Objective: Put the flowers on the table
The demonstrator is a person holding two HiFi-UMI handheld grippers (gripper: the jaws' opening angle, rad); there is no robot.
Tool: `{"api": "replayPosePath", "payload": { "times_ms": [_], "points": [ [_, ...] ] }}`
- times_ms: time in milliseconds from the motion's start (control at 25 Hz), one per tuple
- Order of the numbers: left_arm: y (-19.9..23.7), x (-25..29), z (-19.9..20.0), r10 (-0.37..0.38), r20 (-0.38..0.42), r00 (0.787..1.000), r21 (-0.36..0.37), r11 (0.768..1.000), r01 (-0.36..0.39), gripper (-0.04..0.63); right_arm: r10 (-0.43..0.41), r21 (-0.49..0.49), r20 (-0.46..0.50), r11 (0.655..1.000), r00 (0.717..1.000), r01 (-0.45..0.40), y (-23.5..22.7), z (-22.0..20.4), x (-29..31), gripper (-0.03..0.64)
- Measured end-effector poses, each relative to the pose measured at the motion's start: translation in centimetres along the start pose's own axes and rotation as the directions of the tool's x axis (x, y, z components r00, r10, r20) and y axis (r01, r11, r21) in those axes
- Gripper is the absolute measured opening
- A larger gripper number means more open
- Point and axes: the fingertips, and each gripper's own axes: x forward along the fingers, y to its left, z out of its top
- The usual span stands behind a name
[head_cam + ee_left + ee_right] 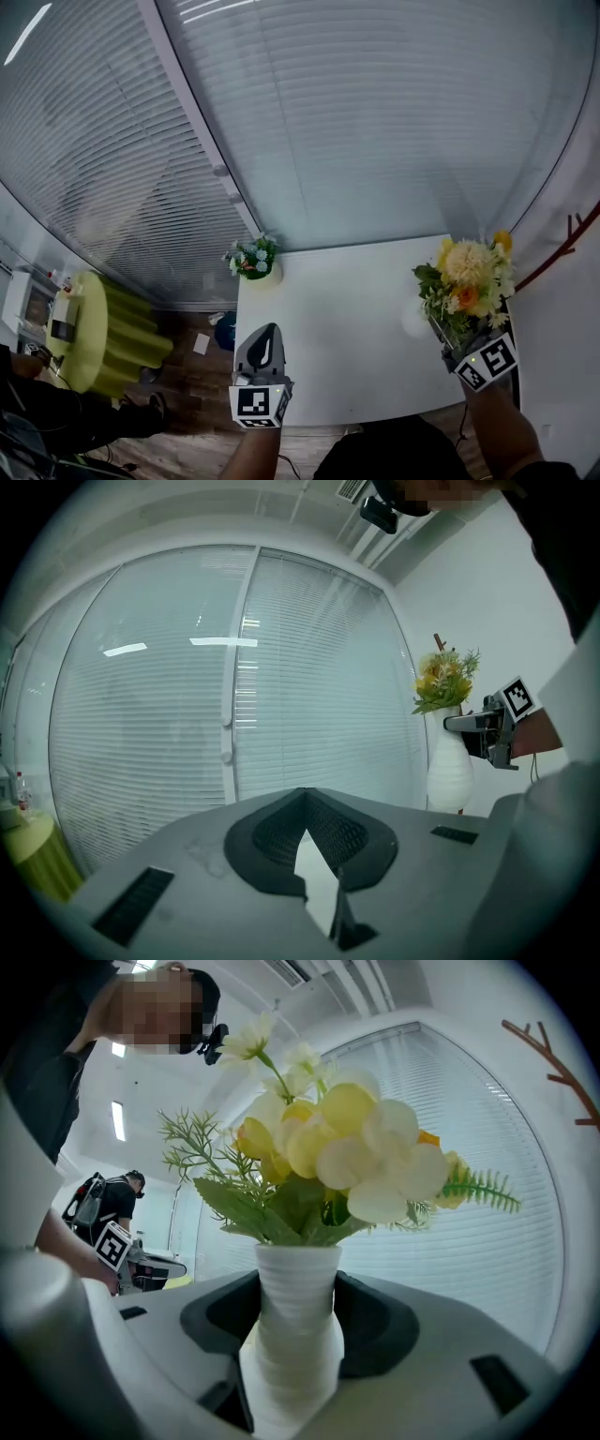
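A bunch of yellow, white and orange flowers (466,274) stands in a ribbed white vase (292,1335). My right gripper (448,336) is shut on the vase's narrow waist and holds it upright over the right edge of the white table (347,300). In the left gripper view the vase (450,772) hangs in the right gripper (472,724) at the right. My left gripper (266,330) is shut and empty over the table's near left corner. Its tips (305,803) meet with nothing between them.
A small pot of white and green flowers (253,258) sits at the table's far left corner. Window blinds (309,122) run behind the table. A lime-green round seat (89,328) stands on the floor to the left, a red-brown branch stand (562,251) at the right.
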Motion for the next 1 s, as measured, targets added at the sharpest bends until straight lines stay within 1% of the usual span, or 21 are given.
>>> {"api": "replayPosePath", "payload": {
  "times_ms": [80,200,400,800,1000],
  "points": [
    [0.0,1.3,0.0,0.001,0.002,1.000,0.001,1.000,-0.001,0.005,0.009,-0.008,-0.009,1.000,1.000,-0.009,-0.9,-0.7,1.0,0.255],
    [-0.2,2.4,-0.8,0.003,-0.017,1.000,-0.005,1.000,-0.004,0.005,0.019,0.011,-0.027,1.000,0.999,-0.019,-1.6,-2.3,1.9,0.255],
    [-0.3,4.6,-2.2,0.008,-0.034,0.999,-0.004,1.000,-0.008,0.005,0.027,0.011,-0.024,1.000,0.999,-0.027,-3.2,-3.9,4.0,0.255],
    [-1.2,5.5,-3.5,0.020,-0.056,0.998,-0.010,1.000,-0.021,0.005,0.063,0.018,-0.046,0.998,0.997,-0.063,-3.2,-6.1,4.8,0.255],
    [-0.9,6.2,-4.7,0.034,-0.066,0.997,-0.028,0.999,-0.036,0.004,0.071,0.023,-0.060,0.997,0.996,-0.070,-3.5,-8.3,5.9,0.255]
  ]
}}
